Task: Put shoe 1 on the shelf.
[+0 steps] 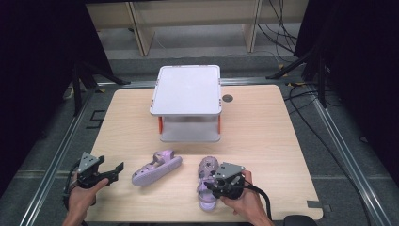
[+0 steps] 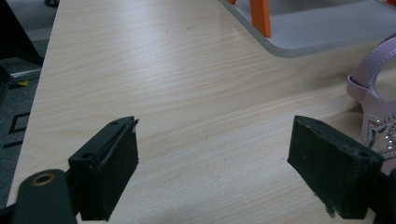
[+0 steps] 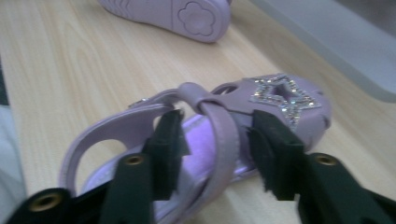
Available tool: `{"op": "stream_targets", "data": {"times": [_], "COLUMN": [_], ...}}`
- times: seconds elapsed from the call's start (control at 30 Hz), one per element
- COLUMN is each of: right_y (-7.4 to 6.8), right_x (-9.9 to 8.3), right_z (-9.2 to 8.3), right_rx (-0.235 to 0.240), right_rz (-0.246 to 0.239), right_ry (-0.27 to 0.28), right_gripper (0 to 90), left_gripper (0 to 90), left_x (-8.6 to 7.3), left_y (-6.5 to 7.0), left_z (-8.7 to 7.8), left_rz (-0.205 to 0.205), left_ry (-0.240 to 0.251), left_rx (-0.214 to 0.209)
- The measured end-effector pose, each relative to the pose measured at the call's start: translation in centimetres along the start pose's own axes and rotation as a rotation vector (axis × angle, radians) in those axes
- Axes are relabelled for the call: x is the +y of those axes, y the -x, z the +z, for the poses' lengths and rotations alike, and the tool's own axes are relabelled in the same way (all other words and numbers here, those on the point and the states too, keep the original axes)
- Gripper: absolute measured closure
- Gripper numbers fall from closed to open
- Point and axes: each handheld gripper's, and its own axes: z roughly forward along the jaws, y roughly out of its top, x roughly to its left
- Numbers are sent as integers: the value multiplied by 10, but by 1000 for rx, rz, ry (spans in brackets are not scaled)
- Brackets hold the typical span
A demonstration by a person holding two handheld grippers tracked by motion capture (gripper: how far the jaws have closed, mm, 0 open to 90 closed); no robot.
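Two lilac child's sandals with glittery stars lie on the wooden table [image 1: 263,136]. One sandal [image 1: 206,168] [image 3: 280,100] stands upright at the front, toe pointing away. My right gripper [image 1: 212,182] [image 3: 219,120] comes down over it, jaws on either side of its ankle strap [image 3: 219,135]; a thin gap shows on each side, so it is open around the strap. The other sandal [image 1: 156,168] [image 3: 187,14] lies on its side to the left, sole towards the front. My left gripper [image 1: 114,173] [image 2: 215,140] hovers left of that sandal [image 2: 373,102], open wide and holding nothing.
A white two-level rack [image 1: 188,89] [image 2: 317,32] with orange posts stands at the middle back of the table, its lower shelf facing the sandals. Bare wood lies to the left and right of it. Cables and dark frame legs surround the table.
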Motion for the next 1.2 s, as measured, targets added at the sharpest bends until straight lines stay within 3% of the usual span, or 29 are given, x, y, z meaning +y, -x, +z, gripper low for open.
{"op": "stream_targets", "data": {"times": [0.13,0.3,0.5,0.73,1.2], "right_y": [8,10,10,9,5], "right_x": [-2,-2,1,4,7], "right_z": [-1,-2,-2,-1,-4], "right_rx": [0,-2,-11,-11,-9], "right_rz": [8,16,7,-24,-112], "right_ry": [12,12,10,4,-27], "right_gripper": [776,798,776,674,608], "left_gripper": [153,153,153,153,153], "left_x": [0,0,1,1,0], "left_y": [0,1,1,1,1], "left_z": [0,-1,-2,-1,-2], "left_rz": [-2,2,2,7,4], "left_ry": [1,-8,-2,8,-3], "left_rx": [2,7,5,-4,7]}}
